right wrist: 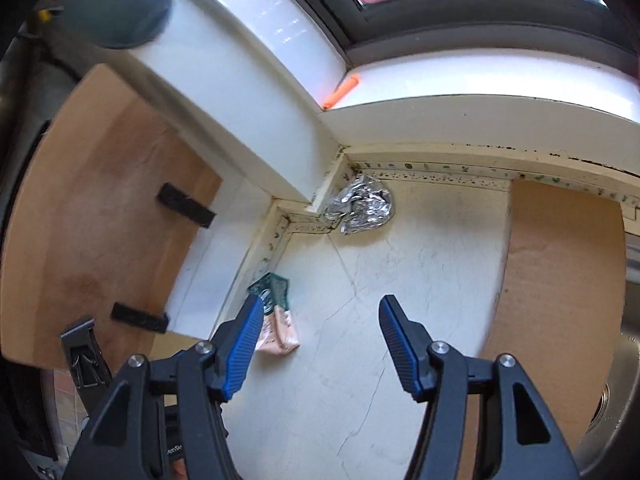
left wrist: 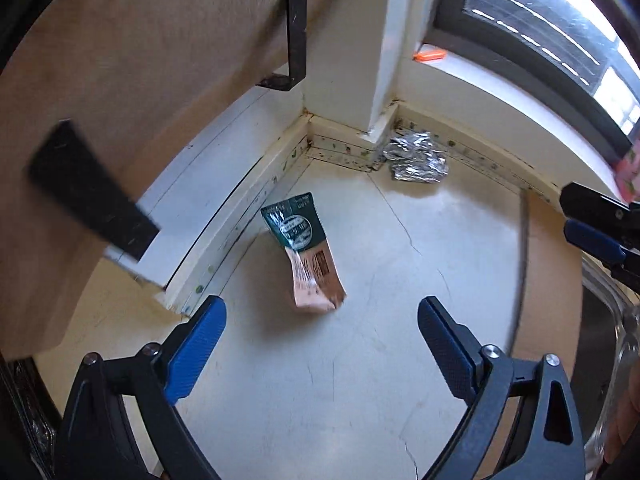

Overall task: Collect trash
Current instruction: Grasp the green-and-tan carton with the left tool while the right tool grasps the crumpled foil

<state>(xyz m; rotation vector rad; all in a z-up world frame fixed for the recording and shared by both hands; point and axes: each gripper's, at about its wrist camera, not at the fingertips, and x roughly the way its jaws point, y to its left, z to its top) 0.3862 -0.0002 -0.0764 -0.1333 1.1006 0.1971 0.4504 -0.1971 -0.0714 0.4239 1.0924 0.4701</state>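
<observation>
A: Wrapper (left wrist: pixel 305 252), green at one end and pink at the other, lay on the white countertop (left wrist: pixel 360 360) in the left wrist view, close to the skirting along the wall and just ahead of the left gripper (left wrist: pixel 322 312), whose blue-padded fingers (left wrist: pixel 196 344) stood wide apart with nothing between them.

B: And the foil?

A: Crumpled foil (left wrist: pixel 416 156) sat farther back, tucked into the corner against the base of the white pillar (left wrist: pixel 352 60). An orange object (left wrist: pixel 430 56) rested on the window sill above. The tip of the other gripper showed at the frame's right edge, over a strip of brown cardboard (left wrist: pixel 548 280).

B: What did the right wrist camera record?

A: The right gripper (right wrist: pixel 320 316) hung over the same countertop (right wrist: pixel 340 400), its jaws also spread and empty. The wrapper (right wrist: pixel 280 332) lay at its left finger (right wrist: pixel 244 344), partly hidden behind the blue pad; whether the two touched could not be told. The foil (right wrist: pixel 360 208) sat well ahead in the corner, and the orange object (right wrist: pixel 342 90) lay on the sill (right wrist: pixel 480 76). Brown cardboard (right wrist: pixel 560 280) covered the surface to the right, beside a steel sink (right wrist: pixel 624 380)
</observation>
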